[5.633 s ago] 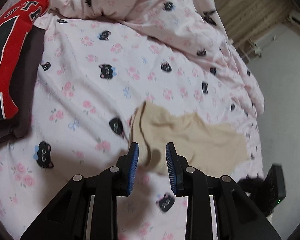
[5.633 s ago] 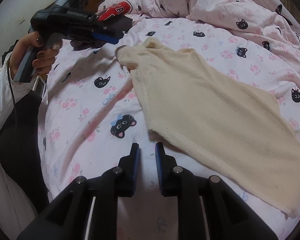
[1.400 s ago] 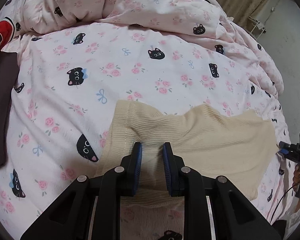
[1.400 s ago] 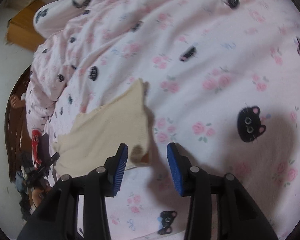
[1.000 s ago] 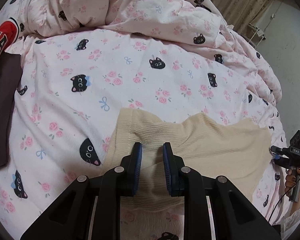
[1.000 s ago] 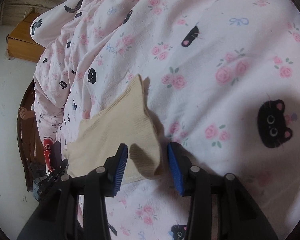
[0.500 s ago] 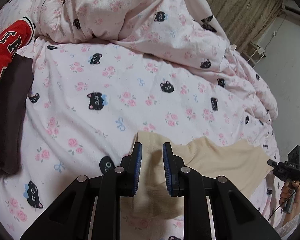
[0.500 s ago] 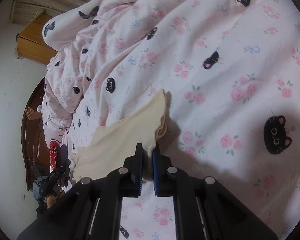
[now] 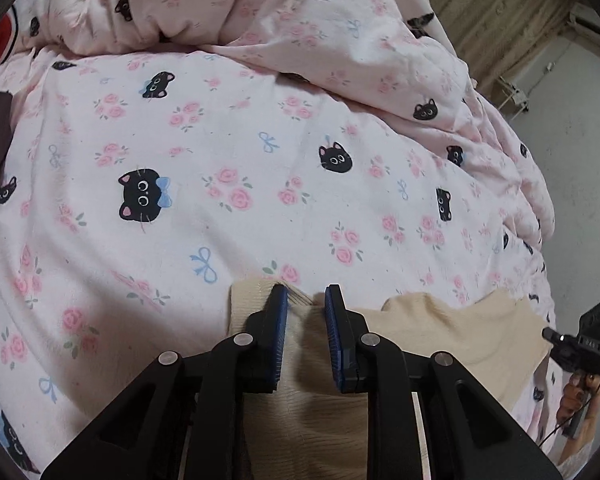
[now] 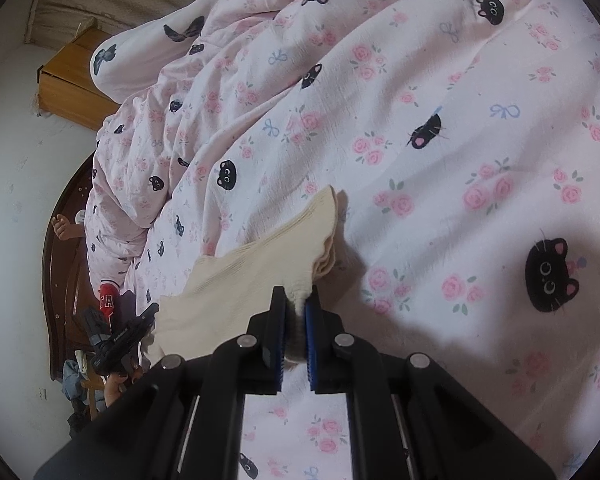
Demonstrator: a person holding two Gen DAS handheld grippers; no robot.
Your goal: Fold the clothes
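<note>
A cream ribbed knit garment (image 9: 440, 332) lies on a pale pink bedsheet printed with black cat faces and roses (image 9: 220, 168), stretched between the two grippers. The right gripper (image 10: 296, 308) has its blue-padded jaws clamped on one corner of the cloth, which bunches into small folds just beyond the fingertips. The left gripper (image 9: 306, 300) sits over the opposite end with its jaws a narrow gap apart and fabric lying between them; whether they actually pinch it cannot be told. A crumpled matching quilt (image 9: 300, 20) lies beyond.
</note>
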